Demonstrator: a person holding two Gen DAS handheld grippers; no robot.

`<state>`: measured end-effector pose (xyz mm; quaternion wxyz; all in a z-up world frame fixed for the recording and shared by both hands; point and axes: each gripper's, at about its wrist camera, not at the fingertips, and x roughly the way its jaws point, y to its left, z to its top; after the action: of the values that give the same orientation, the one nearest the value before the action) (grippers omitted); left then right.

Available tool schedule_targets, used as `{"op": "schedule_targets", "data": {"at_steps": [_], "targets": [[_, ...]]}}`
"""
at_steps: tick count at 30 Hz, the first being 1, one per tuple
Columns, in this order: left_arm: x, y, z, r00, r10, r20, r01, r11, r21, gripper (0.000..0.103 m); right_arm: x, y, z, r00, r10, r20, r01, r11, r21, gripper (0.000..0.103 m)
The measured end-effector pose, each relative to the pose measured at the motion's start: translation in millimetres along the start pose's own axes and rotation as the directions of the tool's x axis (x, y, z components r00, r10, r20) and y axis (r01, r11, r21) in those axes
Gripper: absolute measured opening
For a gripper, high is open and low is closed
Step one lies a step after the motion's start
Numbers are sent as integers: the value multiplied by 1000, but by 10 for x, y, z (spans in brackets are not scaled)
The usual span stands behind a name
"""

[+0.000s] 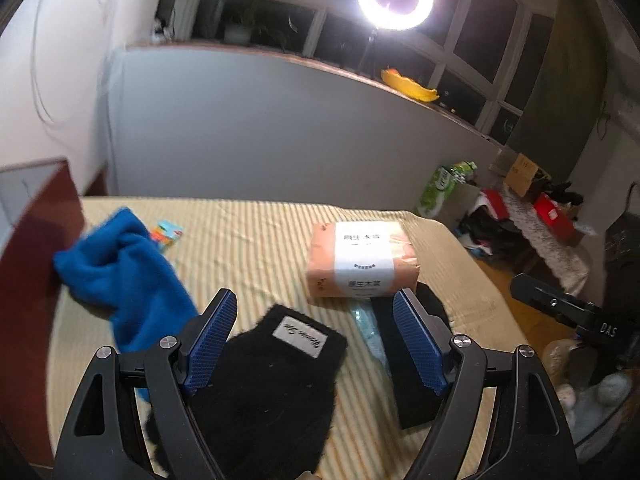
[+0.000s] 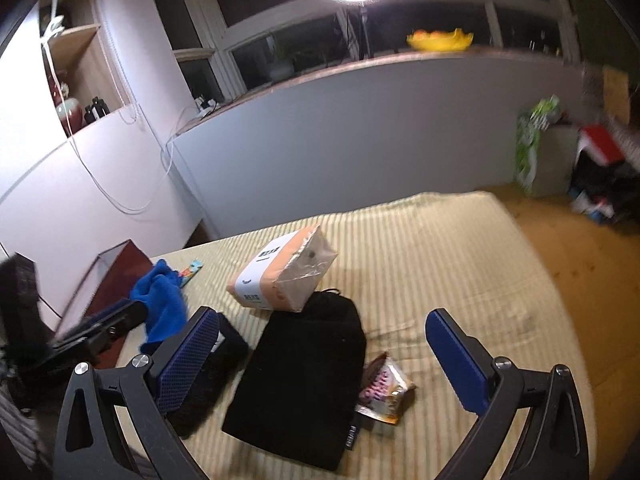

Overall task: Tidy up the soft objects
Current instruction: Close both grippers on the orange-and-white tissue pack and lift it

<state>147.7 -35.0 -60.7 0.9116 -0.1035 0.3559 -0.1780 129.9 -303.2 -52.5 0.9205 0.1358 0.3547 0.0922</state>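
On a striped yellow cloth (image 1: 256, 240) lie a blue fleece cloth (image 1: 128, 272), a fuzzy black piece with a white label (image 1: 272, 376), a flat black pouch (image 2: 304, 376) and a peach tissue pack (image 1: 362, 264). My left gripper (image 1: 316, 340) is open, just above the fuzzy black piece. My right gripper (image 2: 320, 356) is open over the black pouch; the tissue pack (image 2: 284, 276) and the blue cloth (image 2: 162, 304) lie beyond it. The pouch's edge shows behind my left gripper's right finger (image 1: 416, 340).
A dark red box (image 1: 36, 224) stands at the table's left edge, also in the right wrist view (image 2: 116, 276). A small colourful card (image 1: 168, 232) lies by the blue cloth. A snack packet (image 2: 384, 392) lies right of the pouch. The floor at right holds clutter (image 1: 520, 208).
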Motion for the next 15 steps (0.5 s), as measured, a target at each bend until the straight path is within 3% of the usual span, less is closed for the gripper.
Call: {"op": "schedule_targets", "data": {"at_steps": [2,7,12,15], "targets": [[49,78,23,1000,-21,-7,21,999,-43,80,107,-53,68,998,52,-39,-50,998,38,92],[47,205,6,1000,-4,-6,4,998,-70,80,458,-152,250,980,141,-143,-124,985,121,43],[-12,339,6,1000,24,2,-24,997,-75,79,852,-256,349,963,153,-223,-110,975,195,26],[-73,424,30,999,34,11,-33,996,-88,79,1015,-338,419,962,138,-236,-82,969,233,25]]}}
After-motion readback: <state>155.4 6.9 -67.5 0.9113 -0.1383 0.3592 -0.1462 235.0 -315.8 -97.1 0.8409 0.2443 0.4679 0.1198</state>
